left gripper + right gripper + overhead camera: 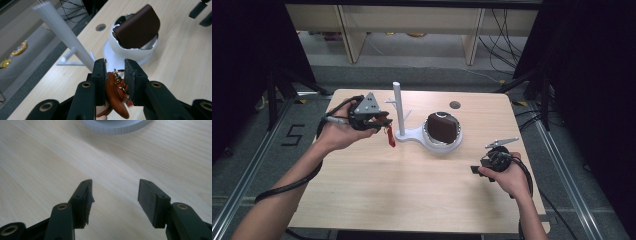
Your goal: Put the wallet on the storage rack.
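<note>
left gripper fingers clamped on red keychain, lifted for hanging on white stand | right gripper fingers apart, idle lower right

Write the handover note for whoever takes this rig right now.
Left gripper: shut on the reddish-brown leather keychain with a gold clasp, held in the air beside the white plastic peg stand.
Right gripper: open, nothing between the jaws, low over the light wooden table.
Dark brown leather wallet sits in the stand's white round dish.
Done: keychain picked up.
Left: probably hang it on a peg of the stand.
</note>
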